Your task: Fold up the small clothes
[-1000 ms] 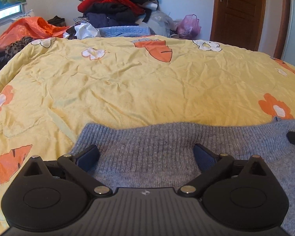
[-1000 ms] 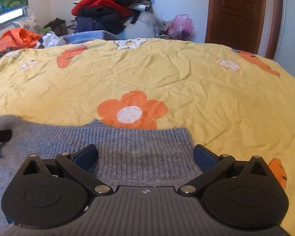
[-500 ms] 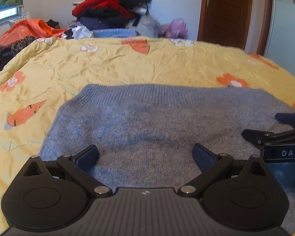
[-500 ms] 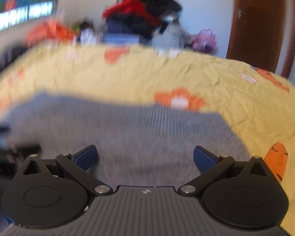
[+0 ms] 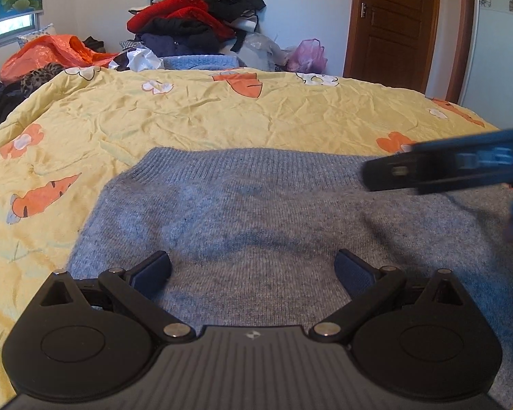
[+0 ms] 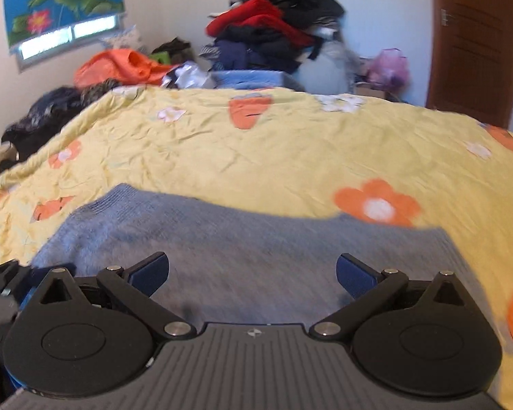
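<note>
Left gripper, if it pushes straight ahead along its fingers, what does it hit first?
Probably the grey sweater: the open left gripper points over it with nothing between the fingers. Beyond lies the yellow quilt. Height above the knit is unclear. The right gripper sits off to the side.

A grey-blue knit sweater (image 5: 273, 225) lay on a yellow bedspread (image 5: 188, 116) printed with orange carrots and flowers

text: none readable | right gripper (image 5: 444, 171) at 3 o'clock in left wrist view bore white lettering, too blurred to read
</note>
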A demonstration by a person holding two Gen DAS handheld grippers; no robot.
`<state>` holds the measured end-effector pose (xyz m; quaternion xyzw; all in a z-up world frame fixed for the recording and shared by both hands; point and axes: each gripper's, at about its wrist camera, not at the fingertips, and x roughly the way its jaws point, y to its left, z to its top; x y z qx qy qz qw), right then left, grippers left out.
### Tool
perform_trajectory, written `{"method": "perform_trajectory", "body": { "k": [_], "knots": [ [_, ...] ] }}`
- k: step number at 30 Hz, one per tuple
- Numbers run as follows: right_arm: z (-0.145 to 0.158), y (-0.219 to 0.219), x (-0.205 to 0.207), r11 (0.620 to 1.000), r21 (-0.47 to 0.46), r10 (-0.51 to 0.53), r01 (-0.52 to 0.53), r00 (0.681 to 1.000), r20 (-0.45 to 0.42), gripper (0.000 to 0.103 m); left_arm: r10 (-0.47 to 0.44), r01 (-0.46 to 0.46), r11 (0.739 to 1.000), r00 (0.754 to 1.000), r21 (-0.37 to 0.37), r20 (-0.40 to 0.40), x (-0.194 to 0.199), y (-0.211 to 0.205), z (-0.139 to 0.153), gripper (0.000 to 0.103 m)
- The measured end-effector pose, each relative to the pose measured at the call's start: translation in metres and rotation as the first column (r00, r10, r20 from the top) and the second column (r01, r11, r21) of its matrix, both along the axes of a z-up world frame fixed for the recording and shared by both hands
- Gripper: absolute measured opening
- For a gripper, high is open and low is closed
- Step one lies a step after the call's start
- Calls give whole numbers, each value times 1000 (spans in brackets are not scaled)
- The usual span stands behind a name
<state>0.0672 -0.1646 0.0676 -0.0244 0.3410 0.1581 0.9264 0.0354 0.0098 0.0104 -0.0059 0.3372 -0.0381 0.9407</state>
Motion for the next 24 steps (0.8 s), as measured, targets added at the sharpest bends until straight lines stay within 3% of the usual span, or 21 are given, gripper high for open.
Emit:
{"method": "perform_trajectory", "body": {
  "k": [4, 7, 10, 12, 15, 17, 20, 22, 24],
  "knots": [
    [-32, 22, 35, 997, -68, 13, -24, 987, -160, 103, 1, -1, 1000, 1000, -6, 3, -1, 1, 0, 103],
    [-43, 22, 32, 997, -60, 49, -55, 994, -93, 103, -1, 1, 1000, 1000, -12, 5, -2, 3, 0, 103],
    [-36, 24, 44, 995, -75, 52, -64, 988, -147, 102, 43, -43, 999, 999, -1, 25, -16, 3, 6, 103],
    [-26, 24, 47, 997, -66, 21, -33, 985, -169, 94, 53, -50, 997, 997, -53, 59, -46, 7, 15, 103],
    [-8, 31, 31, 996, 22, 83, -81, 991, -103, 100, 85, -54, 981, 983, -186, 162, -107, 23, 23, 103],
    [-7, 51, 26, 990, 15, 142, -142, 986, -89, 100, 122, -84, 964, 983, -254, 136, -131, 35, 20, 103],
    [-22, 91, 25, 968, -93, 225, -232, 971, -73, 98, 170, -141, 930, 984, -341, 57, -151, 54, 12, 103],
    [-35, 113, 30, 955, -137, 251, -262, 964, -89, 103, 181, -163, 920, 983, -355, 18, -156, 63, 8, 103],
    [-46, 114, 41, 967, -70, 240, -245, 968, -76, 103, 195, -186, 909, 981, -372, -16, -155, 70, 4, 103]
  ]
}}
